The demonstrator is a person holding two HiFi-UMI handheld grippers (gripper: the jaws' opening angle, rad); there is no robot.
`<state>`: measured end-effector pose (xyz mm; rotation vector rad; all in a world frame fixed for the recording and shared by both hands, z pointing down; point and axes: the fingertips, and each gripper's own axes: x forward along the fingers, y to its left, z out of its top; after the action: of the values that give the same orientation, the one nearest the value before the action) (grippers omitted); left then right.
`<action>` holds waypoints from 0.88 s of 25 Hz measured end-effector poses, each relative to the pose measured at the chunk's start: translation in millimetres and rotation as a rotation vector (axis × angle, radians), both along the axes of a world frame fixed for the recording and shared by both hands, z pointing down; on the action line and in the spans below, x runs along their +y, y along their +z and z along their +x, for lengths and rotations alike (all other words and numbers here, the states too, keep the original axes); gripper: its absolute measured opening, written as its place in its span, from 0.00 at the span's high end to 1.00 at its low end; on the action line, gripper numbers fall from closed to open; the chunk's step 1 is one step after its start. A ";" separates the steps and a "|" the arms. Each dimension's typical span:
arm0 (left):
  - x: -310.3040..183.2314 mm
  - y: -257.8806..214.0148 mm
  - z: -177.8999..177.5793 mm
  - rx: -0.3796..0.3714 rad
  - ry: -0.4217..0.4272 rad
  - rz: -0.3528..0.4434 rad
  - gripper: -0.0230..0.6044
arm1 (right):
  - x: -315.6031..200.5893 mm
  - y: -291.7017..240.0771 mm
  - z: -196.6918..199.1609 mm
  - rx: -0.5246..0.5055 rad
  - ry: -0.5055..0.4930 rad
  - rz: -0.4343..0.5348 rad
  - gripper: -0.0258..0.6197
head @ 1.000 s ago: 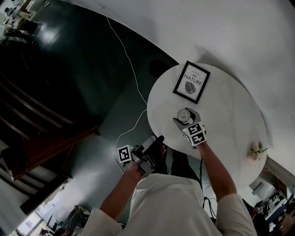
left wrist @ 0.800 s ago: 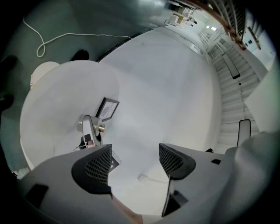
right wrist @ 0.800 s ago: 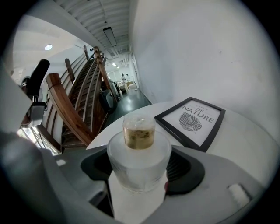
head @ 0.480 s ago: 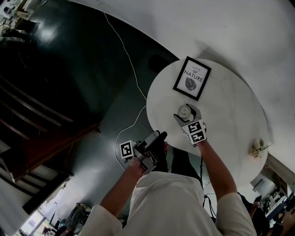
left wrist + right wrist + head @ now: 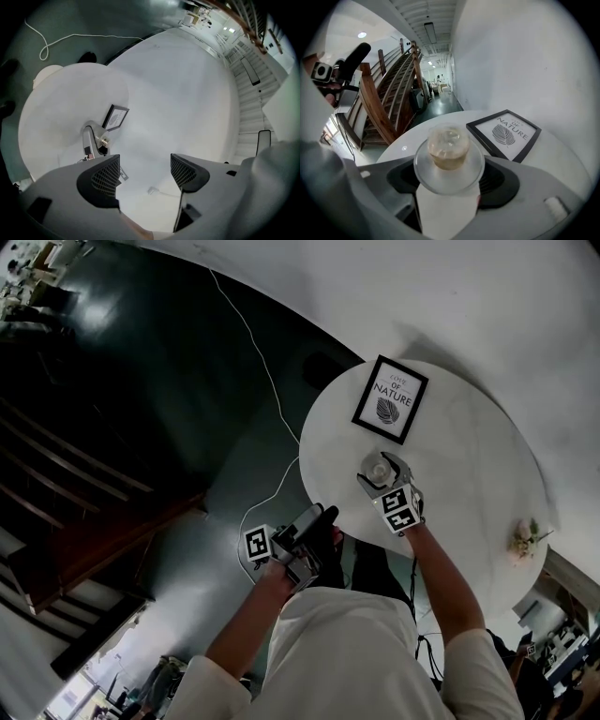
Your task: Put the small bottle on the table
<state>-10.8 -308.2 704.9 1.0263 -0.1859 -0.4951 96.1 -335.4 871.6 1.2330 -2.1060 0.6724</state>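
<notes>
The small bottle has a clear round cap and a white label. My right gripper is shut on it over the round white table, a little in front of the framed leaf picture. In the right gripper view the bottle stands upright between the jaws of the gripper. Whether its base touches the tabletop is hidden. My left gripper hangs off the table's near edge over the dark floor, and in its own view the gripper is open and empty.
A small pale flower sprig lies at the table's right edge. A white cord trails over the dark floor to the left of the table. A wooden staircase stands at the far left, and a white wall lies beyond the table.
The left gripper has edged slightly up toward the table's rim. The right gripper and the bottle stay in almost the same spot.
</notes>
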 end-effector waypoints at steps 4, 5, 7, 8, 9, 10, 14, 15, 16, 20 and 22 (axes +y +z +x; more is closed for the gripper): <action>-0.6 -0.2 -1.3 -0.001 -0.003 -0.002 0.45 | 4.3 11.5 1.0 0.074 -0.047 -0.031 0.41; -0.1 -0.7 -1.4 0.000 -0.003 -0.002 0.45 | 6.1 13.8 1.8 0.077 -0.047 -0.045 0.41; 1.0 -2.6 -1.0 0.001 -0.003 -0.003 0.45 | 8.6 14.0 3.5 0.077 -0.041 -0.058 0.40; 1.0 -4.0 -0.9 0.002 -0.002 -0.003 0.45 | 8.8 12.6 4.1 0.077 -0.040 -0.060 0.40; 0.6 -5.5 -1.0 0.003 -0.002 -0.001 0.45 | 8.3 10.4 4.5 0.076 -0.037 -0.059 0.39; -0.1 -6.9 -1.3 0.004 0.000 0.002 0.45 | 7.0 7.7 5.0 0.074 -0.033 -0.057 0.39; -3.2 -12.6 -1.9 0.015 0.009 0.016 0.45 | 3.6 -7.6 7.9 0.079 -0.027 -0.038 0.38; -3.6 -14.9 -1.6 0.017 0.013 0.022 0.45 | 3.7 -13.0 8.7 0.077 -0.024 -0.033 0.38; -4.0 -17.6 -1.4 0.019 0.018 0.028 0.45 | 3.5 -19.3 9.5 0.073 -0.019 -0.027 0.38; -4.7 -30.7 -1.6 0.020 0.038 0.066 0.45 | 3.9 -48.8 12.3 0.059 0.004 -0.002 0.38; -2.8 -37.6 -1.6 0.013 0.054 0.086 0.45 | 6.3 -64.2 12.6 0.047 0.016 0.011 0.41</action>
<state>-12.3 -311.1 667.3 1.1090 -0.1258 -0.4637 108.7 -329.1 807.4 1.2603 -2.0656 0.6336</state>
